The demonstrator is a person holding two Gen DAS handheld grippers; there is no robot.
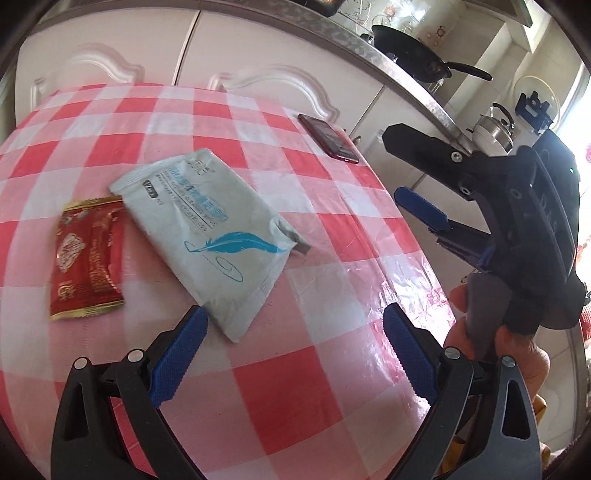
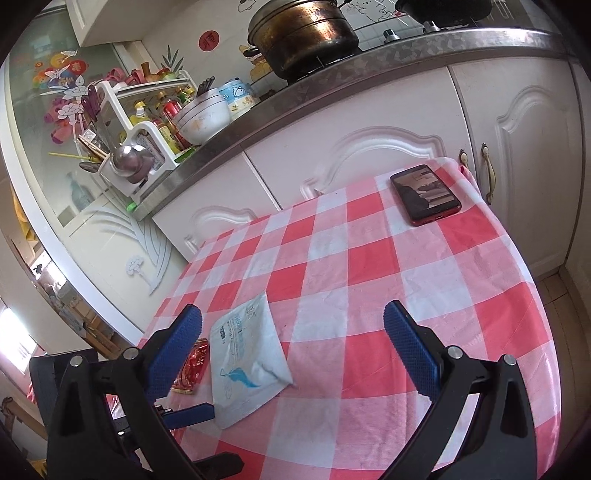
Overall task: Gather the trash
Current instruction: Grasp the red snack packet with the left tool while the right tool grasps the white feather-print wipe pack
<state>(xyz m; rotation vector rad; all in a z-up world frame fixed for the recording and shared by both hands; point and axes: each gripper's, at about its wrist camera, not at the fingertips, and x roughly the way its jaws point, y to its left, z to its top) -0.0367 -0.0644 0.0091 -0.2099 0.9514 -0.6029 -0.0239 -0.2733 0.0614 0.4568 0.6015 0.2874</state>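
A pale grey wet-wipe packet with a blue feather print (image 1: 210,236) lies on the red-and-white checked tablecloth (image 1: 295,387). A red foil wrapper (image 1: 86,258) lies just left of it. My left gripper (image 1: 295,328) is open and empty, its left fingertip at the packet's near corner. My right gripper (image 2: 293,328) is open and empty, above the cloth, with the packet (image 2: 247,358) and the wrapper (image 2: 192,365) near its left finger. The right gripper also shows in the left wrist view (image 1: 424,173), at the table's right edge.
A red phone (image 2: 424,194) lies at the table's far right corner; it also shows in the left wrist view (image 1: 328,138). White cabinet doors (image 2: 369,155) stand behind the table. The counter above holds a pot (image 2: 306,33), bowls and a utensil rack.
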